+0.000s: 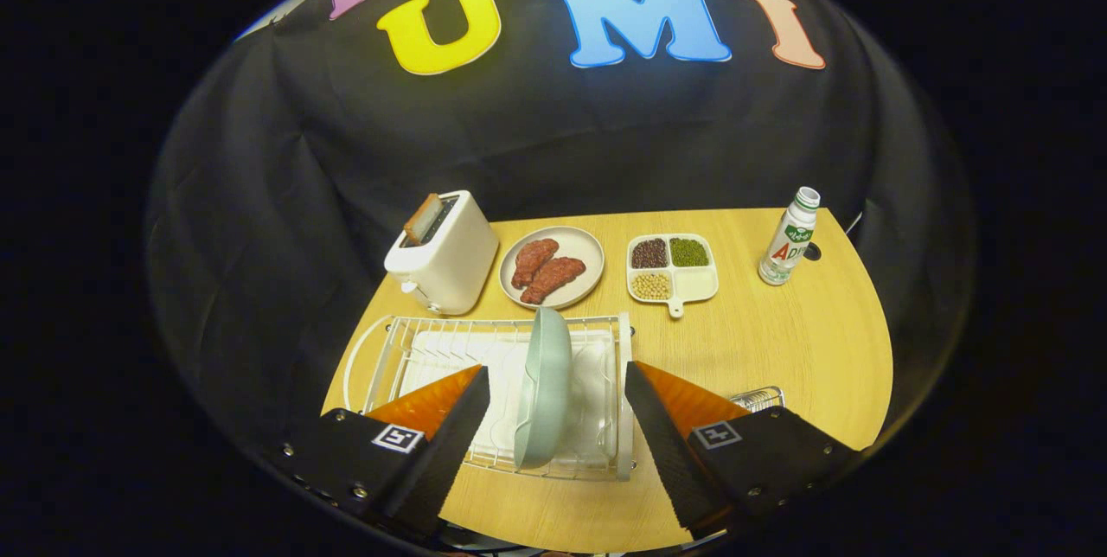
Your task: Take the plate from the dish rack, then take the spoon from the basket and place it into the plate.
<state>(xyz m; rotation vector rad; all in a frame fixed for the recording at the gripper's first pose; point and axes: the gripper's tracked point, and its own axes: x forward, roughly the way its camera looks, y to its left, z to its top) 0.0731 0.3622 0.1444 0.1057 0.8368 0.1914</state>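
Note:
A pale green plate point(545, 384) stands on edge in the white wire dish rack point(415, 349) on the wooden table. My gripper point(558, 406) is open, its two black and orange fingers spread wide on either side of the plate. The left finger point(450, 427) and the right finger point(657, 427) are both apart from the plate's rim. A bit of a wire basket point(759, 399) peeks out just beyond the right finger; what lies in it is hidden.
Beyond the rack stand a white toaster point(443, 256) with a slice in it, a plate of two meat pieces point(552, 267), a divided dish of beans point(672, 270) and a white bottle point(789, 237). Bare tabletop point(804, 341) lies to the right of the rack.

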